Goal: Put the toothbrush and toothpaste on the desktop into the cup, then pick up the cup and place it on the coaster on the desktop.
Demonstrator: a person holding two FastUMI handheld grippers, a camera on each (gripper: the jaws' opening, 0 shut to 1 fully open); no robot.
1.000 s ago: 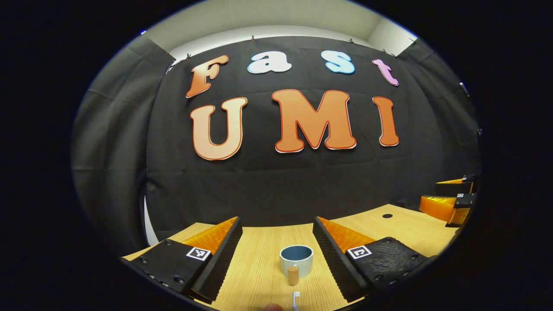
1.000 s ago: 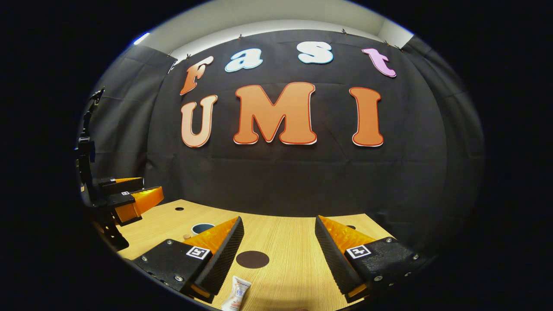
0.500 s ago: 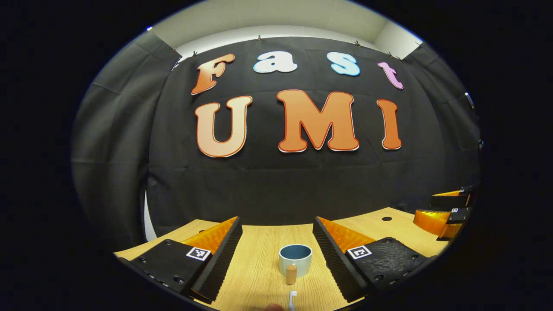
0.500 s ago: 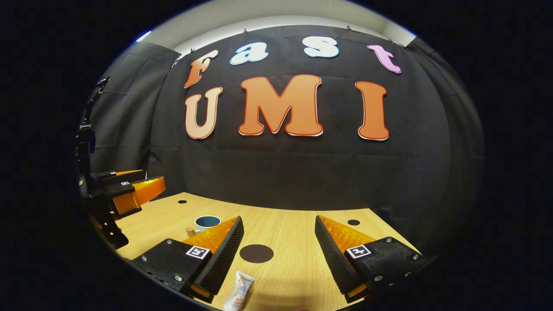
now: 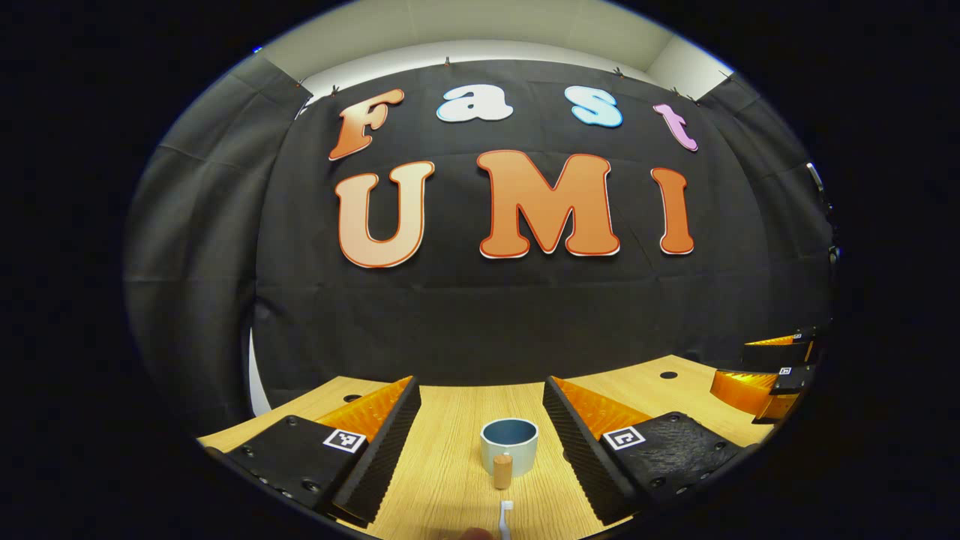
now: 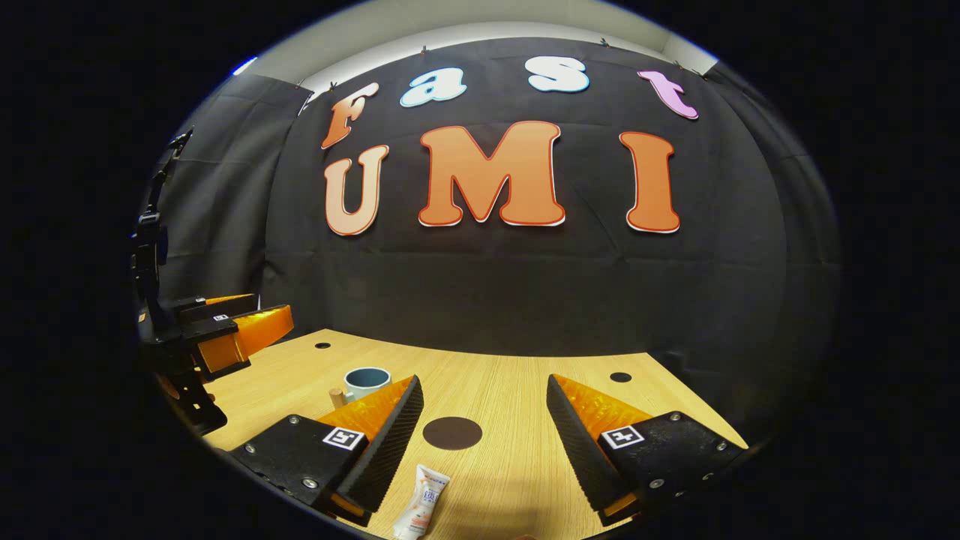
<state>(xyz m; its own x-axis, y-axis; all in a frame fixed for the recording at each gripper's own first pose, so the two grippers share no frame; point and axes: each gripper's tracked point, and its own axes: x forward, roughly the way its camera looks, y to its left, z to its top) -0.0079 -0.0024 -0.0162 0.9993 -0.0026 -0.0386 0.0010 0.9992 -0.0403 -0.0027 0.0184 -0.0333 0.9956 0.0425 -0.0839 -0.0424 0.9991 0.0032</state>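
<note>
While both hand-held tools hang above the wooden desktop (image 5: pixel 450 465), the left gripper (image 5: pixel 480 420) has its fingers spread wide with nothing between them. In the left gripper view, the pale cup (image 5: pixel 509 444) with a blue inside stands upright on the desk at 6 o'clock, framed by the two fingers and touching neither; its wooden handle (image 5: pixel 502 470) faces the camera. The white toothbrush (image 5: pixel 505 517) lies just below the handle, near the bottom edge. In the right gripper view, the right gripper (image 6: pixel 484 420) is likewise spread apart and empty. The dark round coaster (image 6: pixel 452 433) lies flat between its fingers, and the toothpaste (image 6: pixel 424 511) tube rests on the desk at 7 o'clock, just beside the left-hand finger. The cup sits farther off at 9 o'clock.
</note>
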